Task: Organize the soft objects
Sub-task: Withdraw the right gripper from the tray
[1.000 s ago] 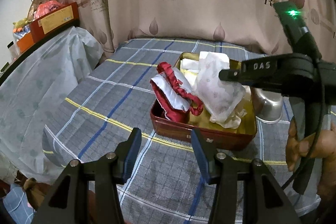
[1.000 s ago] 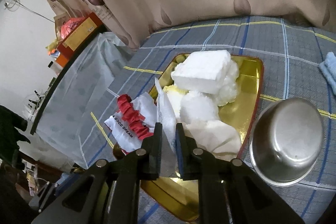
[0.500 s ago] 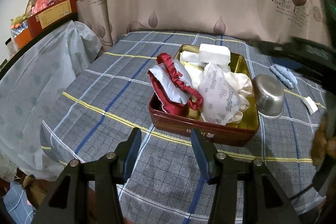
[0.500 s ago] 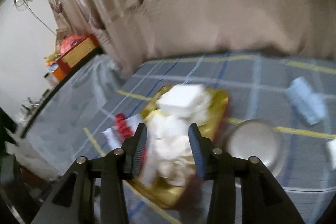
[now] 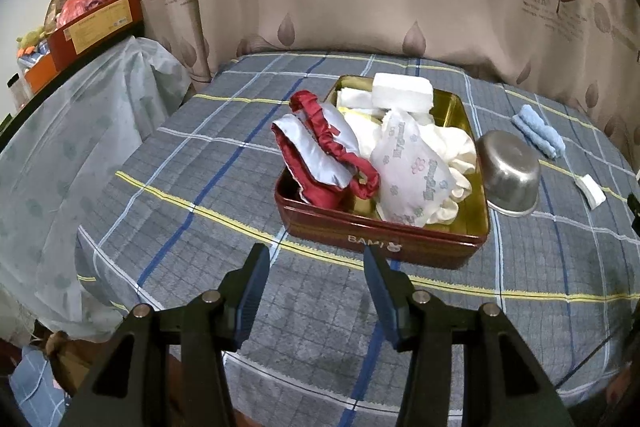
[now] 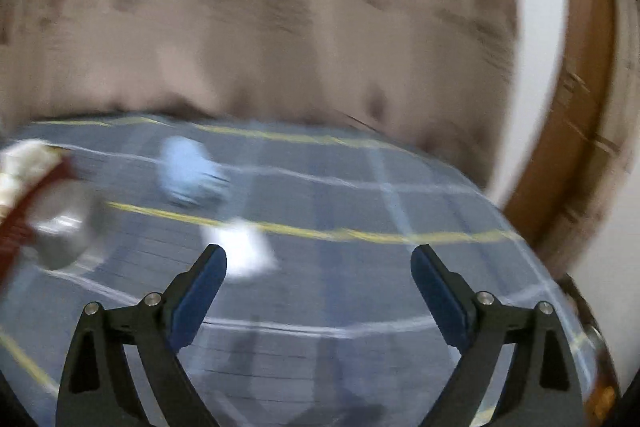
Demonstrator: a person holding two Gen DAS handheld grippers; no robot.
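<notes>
Glossy metal tin (image 5: 384,239), satin pouch (image 5: 316,155)

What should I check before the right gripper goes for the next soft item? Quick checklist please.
1. Right gripper empty, jaws just opened wide: ok.
2. Left gripper open, clear of the tin: ok.
3. Flowered packet lies inside the tin: ok.
4. Blue cloth free on the bedspread: ok.
5. White pad free beside the steel bowl: ok.
6. Right view sharp enough to aim: not ok, blurred.

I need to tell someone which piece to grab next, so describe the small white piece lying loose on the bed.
Start at the red tin, then the steel bowl beside it. Past the bowl, near the bed's edge, lies the small white piece; the folded cloth nearby is light blue.
</notes>
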